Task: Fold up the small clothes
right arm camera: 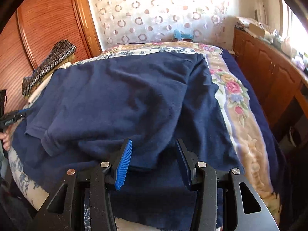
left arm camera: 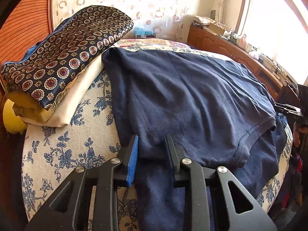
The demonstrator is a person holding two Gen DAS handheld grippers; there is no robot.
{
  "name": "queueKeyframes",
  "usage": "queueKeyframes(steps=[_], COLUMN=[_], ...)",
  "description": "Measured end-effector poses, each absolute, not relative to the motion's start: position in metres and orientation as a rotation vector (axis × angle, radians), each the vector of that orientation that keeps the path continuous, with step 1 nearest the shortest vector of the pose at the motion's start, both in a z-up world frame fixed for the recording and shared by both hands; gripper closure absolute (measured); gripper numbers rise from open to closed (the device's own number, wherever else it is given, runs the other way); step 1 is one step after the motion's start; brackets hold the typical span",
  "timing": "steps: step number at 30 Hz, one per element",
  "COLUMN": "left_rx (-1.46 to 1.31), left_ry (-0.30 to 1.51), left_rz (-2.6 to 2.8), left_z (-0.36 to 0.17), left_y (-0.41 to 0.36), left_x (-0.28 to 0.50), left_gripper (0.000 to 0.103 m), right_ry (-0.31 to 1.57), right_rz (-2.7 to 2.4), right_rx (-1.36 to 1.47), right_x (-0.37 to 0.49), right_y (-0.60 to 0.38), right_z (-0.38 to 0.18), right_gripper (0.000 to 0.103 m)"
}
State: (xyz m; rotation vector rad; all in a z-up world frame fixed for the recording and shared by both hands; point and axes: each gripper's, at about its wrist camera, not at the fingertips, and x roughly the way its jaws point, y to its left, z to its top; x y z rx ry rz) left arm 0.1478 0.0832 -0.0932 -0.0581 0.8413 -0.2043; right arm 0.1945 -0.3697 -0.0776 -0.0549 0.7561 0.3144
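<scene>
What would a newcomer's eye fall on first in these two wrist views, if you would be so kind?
The navy garment spread across the middle of the floral bed cover dominates both views, its near edge lying between the fingers of the left gripper and the right gripper. Next comes the dark medallion-patterned pillow at the garment's left, against the reddish wooden panel.

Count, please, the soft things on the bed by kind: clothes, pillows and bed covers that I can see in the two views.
Navy clothes: 1, the navy shirt
Pillows: 2, the patterned pillow on the cream pillow
Bed covers: 2, the blue-flowered sheet and the pink-flowered blanket
Total: 5
</scene>
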Motion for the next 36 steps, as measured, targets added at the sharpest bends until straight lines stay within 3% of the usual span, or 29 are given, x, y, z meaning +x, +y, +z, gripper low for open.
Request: queueKeyframes(steps=[2,4,10,28,36], left_rx=[-0.053,-0.05,-0.066,-0.153,-0.15], left_ry=[0.835,0.825,0.767,0.669,0.822], left_rz=[-0.205,-0.209,-0.236,-0.34,-0.301], left_z=[-0.092,-0.089,-0.07,-0.018,-0.076], left_y=[0.082,0.082,0.081,0.074,0.067], left_x=[0.147,0.146,0.137,0.067,0.062], left_gripper=[0.09,0.096,0.098,0.099,0.098], right_ry=[0.748,0.741,0.722,0.533,0.648], right_rz=[0.314,0.312,0.328,0.321,0.262], right_rx=[-0.077,-0.096,-0.132,-0.044,-0.069], right_x=[0.191,0.188,0.184,0.124,0.124], right_y=[-0.366,-0.364,-0.365,-0.427,-0.426], right_z=[-0.079,-0.079,-0.079,0.01,-0.028], right_gripper=[0.066,0.081,0.096,0.098,0.098])
